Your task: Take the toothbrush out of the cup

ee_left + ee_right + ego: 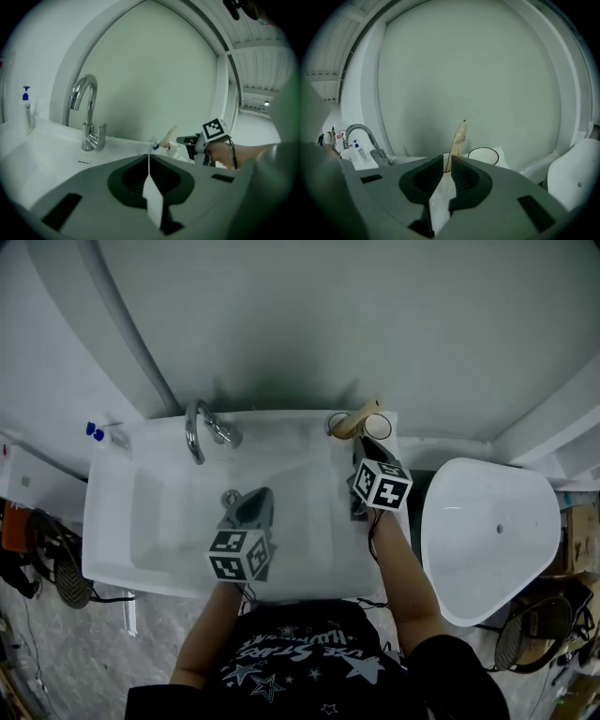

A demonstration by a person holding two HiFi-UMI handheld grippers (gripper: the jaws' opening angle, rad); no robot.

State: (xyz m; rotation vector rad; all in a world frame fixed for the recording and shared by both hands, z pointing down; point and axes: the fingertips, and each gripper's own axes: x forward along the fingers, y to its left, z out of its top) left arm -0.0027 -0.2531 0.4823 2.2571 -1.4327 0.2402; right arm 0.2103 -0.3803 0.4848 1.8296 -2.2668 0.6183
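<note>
right tongs [367,451] are held at the sink's [117,521] back right corner, pointing slightly down at the two cups there. their jaws stand a narrow slit apart and nothing is clamped. left tongs [255,505] hang over the basin, jaws together and empty, well apart from the cups.

toothbrush [459,138]: pale handle, not yet taken out. it stands tilted in the left cup [335,426], leaning toward the empty, dark-rimmed right cup [483,150]. in the right gripper view its handle rises just past the jaw tips, in line with the slit, while its foot and most of its cup are hidden behind the jaws. tap [197,427]: back left, clear of the work.

step in hand (judged): closing on the handle, before the lift.

method:
- the slit looks too narrow for the handle, so open wider before going in.
- take the handle above the cup's rim, where it stands free, with both pads flat on its sides.
- keep the tips off both rims. the cups stand just beside each other and look light, so a nudge may tip one.
- draw the brush out along its own lean, not straight up, so the cup is not dragged or levered over.
- should the cup rise with the brush, the left tongs are free to steady it.
</note>
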